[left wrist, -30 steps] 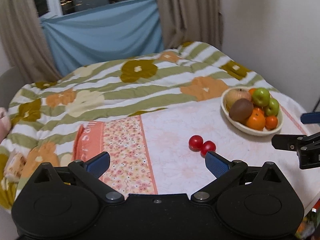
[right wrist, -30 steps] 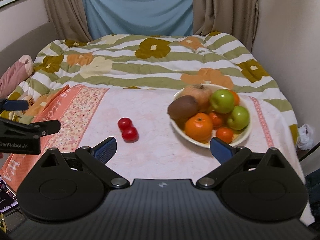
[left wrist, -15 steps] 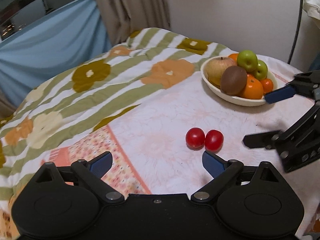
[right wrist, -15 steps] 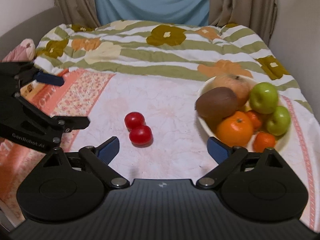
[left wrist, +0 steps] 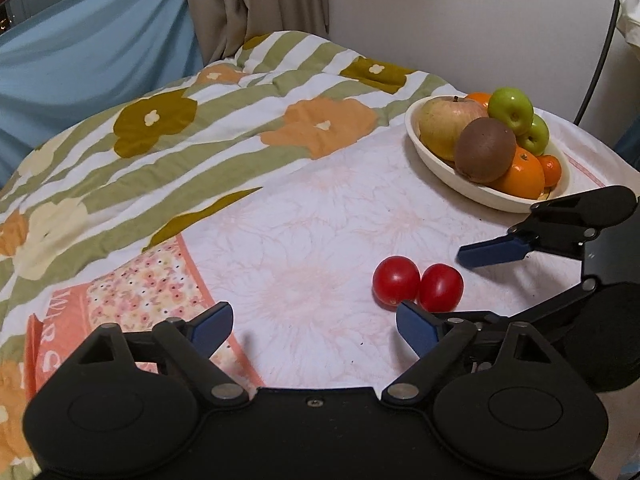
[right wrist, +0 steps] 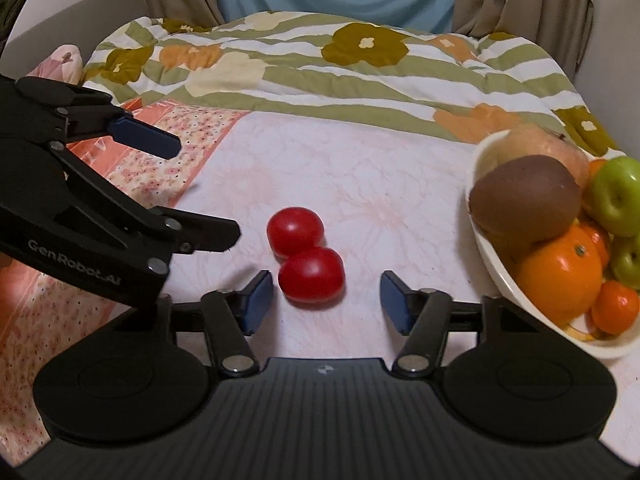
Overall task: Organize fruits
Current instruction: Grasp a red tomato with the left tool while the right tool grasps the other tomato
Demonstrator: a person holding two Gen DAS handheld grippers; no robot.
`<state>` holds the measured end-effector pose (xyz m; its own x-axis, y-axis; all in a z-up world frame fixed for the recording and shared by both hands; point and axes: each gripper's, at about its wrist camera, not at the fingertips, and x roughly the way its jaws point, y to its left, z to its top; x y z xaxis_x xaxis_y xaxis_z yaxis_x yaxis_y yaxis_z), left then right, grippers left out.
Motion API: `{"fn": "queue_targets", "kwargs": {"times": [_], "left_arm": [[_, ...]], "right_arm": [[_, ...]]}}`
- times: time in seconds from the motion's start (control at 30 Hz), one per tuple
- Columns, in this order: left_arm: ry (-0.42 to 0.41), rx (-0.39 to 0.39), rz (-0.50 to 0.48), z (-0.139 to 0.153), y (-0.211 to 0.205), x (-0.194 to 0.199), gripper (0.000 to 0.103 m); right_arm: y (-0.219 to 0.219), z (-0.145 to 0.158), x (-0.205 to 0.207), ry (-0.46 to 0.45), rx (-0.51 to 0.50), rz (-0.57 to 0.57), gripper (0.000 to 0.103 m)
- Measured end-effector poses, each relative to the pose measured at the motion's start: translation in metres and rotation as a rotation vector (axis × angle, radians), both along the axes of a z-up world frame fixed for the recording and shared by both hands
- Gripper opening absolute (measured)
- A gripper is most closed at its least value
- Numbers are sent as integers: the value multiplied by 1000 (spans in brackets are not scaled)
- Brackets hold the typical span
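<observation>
Tomatoes touch; right gripper closing empty, left gripper (wide) too.

Each gripper is built from black linkage arms with silver pivot screws, blue finger pads, and white "GenRobot.AI" lettering.

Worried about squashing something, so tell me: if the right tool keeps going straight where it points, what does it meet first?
Most likely the nearer red tomato, just ahead of the closing right tool, though depth is uncertain.

2 tomatoes left of bowl
</observation>
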<state>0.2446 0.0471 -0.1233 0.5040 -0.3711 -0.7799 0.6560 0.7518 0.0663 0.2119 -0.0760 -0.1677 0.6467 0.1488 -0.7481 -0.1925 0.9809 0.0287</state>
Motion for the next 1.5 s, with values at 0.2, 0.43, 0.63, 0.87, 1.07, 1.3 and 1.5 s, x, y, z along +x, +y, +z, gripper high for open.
{"fn": "queue_targets", "kwargs": {"times": [0.2, 0.43, 0.63, 0.87, 1.07, 1.3, 1.5], "left_arm": [[9, -6, -20, -1, -7, 4, 89], [10, -5, -67, -5, -20, 3, 85], [30, -10, -107, -9, -34, 2, 70], [32, 1, -134, -12, -47, 1, 67], [44, 14, -129, -16, -52, 2, 63], [64, 22, -126, -21, -57, 2, 35], [52, 21, -105, -14, -57, -7, 34]], "right_arm": [[5, -1, 0, -11, -33, 43, 51], [1, -1, -7, -10, -43, 43, 51], [-11, -1, -16, -8, -43, 31, 51], [-23, -1, -24, -3, -33, 6, 51], [-29, -1, -27, -1, -20, -1, 51], [-35, 2, -29, 5, -12, -13, 51], [-44, 8, -35, 1, -10, -27, 51]]}}
